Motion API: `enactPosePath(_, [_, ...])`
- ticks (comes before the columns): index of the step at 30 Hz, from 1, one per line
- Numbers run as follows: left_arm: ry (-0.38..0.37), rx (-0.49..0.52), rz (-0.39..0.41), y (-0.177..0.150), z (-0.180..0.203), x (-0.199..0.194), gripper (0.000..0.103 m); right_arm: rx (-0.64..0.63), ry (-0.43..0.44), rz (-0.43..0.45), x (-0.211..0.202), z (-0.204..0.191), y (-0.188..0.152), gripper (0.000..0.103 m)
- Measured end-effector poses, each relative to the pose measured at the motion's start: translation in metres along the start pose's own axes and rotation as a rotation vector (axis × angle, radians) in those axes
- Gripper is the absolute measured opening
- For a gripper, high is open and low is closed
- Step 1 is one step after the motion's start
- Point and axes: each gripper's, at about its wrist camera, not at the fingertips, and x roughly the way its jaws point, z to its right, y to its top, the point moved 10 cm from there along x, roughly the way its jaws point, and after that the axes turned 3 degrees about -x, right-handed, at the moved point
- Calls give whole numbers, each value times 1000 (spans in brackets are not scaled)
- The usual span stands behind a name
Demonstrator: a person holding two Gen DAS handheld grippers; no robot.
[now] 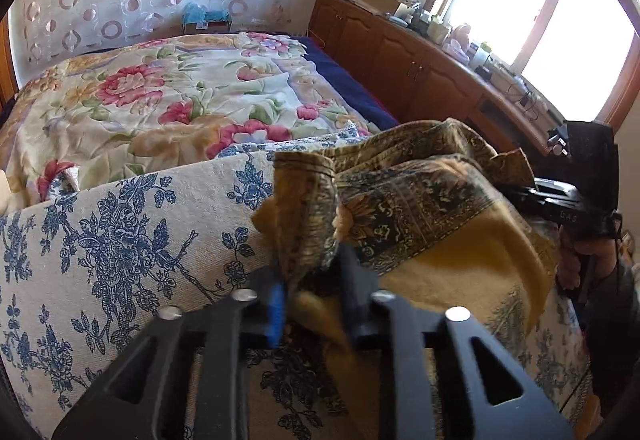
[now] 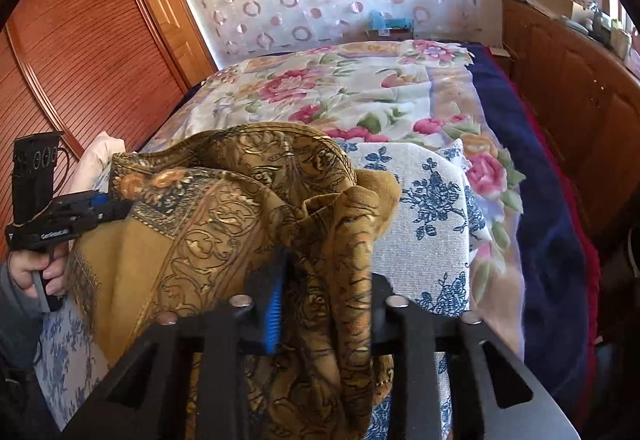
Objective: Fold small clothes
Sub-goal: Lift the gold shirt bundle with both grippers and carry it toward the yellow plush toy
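Note:
A mustard-yellow scarf-like cloth with a dark paisley border (image 1: 420, 199) hangs bunched above a white board covered in blue-flower fabric (image 1: 120, 240). My left gripper (image 1: 312, 280) is shut on one bunched edge of the cloth. My right gripper (image 2: 324, 280) is shut on another bunched edge of the cloth (image 2: 224, 207). The cloth sags between the two grippers. The right gripper shows at the right edge of the left wrist view (image 1: 576, 199). The left gripper shows at the left of the right wrist view (image 2: 72, 211).
The board lies on a bed with a pink-flower blanket (image 1: 160, 99) and a dark blue cover (image 2: 540, 199). A wooden cabinet with clutter on top (image 1: 420, 51) runs along the window side. Wooden wardrobe doors (image 2: 80, 39) stand on the other side.

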Motion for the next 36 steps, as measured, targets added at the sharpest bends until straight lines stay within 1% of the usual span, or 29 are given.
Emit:
enactPosePath(1, [-10, 3, 7, 0, 4, -3, 9, -6, -5, 8, -1, 0, 0, 17])
enactPosePath(2, [-11, 15, 39, 3, 7, -11, 9, -15, -18, 20, -3, -1, 1, 15])
enactPosePath(4, [-17, 46, 85, 6, 17, -26, 8, -37, -50, 41, -7, -5, 1, 14])
enactPosePath(7, [-33, 62, 133, 12, 29, -48, 8, -61, -94, 78, -18, -11, 4, 13])
enactPosePath(10, [-44, 69, 183, 17, 35, -73, 7, -75, -107, 138, -36, -20, 12, 13])
enactPosePath(12, [-38, 64, 228, 21, 34, -92, 7, -89, -111, 183, -50, -28, 21, 13])
enactPosePath(16, [-25, 41, 326, 25, 26, -129, 6, -130, -110, 241, -67, -49, 35, 13])
enactPosePath(20, [14, 20, 393, 21, 10, -165, 6, -185, -87, 284, -74, -81, 44, 13])
enactPosePath(26, [79, -10, 462, 8, -24, -215, 6, -270, -30, 312, -65, -130, 57, 13])
enactPosePath(28, [110, -21, 481, 2, -37, -228, 6, -298, -4, 316, -57, -145, 62, 13])
enactPosePath(30, [148, -47, 516, -7, -53, -245, 6, -323, 19, 319, -50, -157, 68, 13])
enactPosePath(36, [245, -128, 573, -28, -100, -270, 6, -441, 85, 310, -19, -196, 95, 13])
